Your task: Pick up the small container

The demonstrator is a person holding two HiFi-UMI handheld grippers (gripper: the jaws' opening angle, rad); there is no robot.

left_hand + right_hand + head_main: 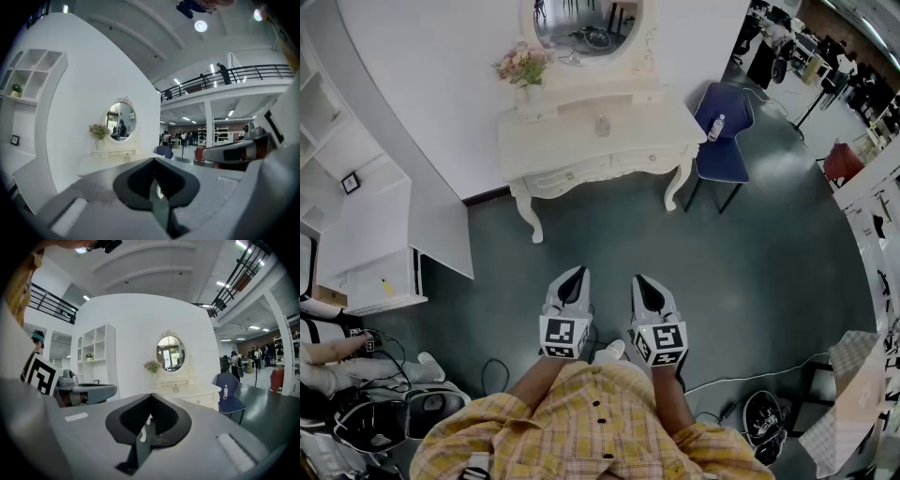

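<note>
Facing small container on vanity table

Floor dark grey-green, smooth, faintly glossy; white curved wall behind a cream dressing table with carved, curved legs; oval mirror in an ornate frame above it; vase of pink flowers on the table's left end; blue chair just right of the table, bottle standing on its seat; white open shelving on the left; loose cables on the floor; high ceiling, round lamp lit; railed upper walkway with people on it; open hall beyond under strip lights.
</note>
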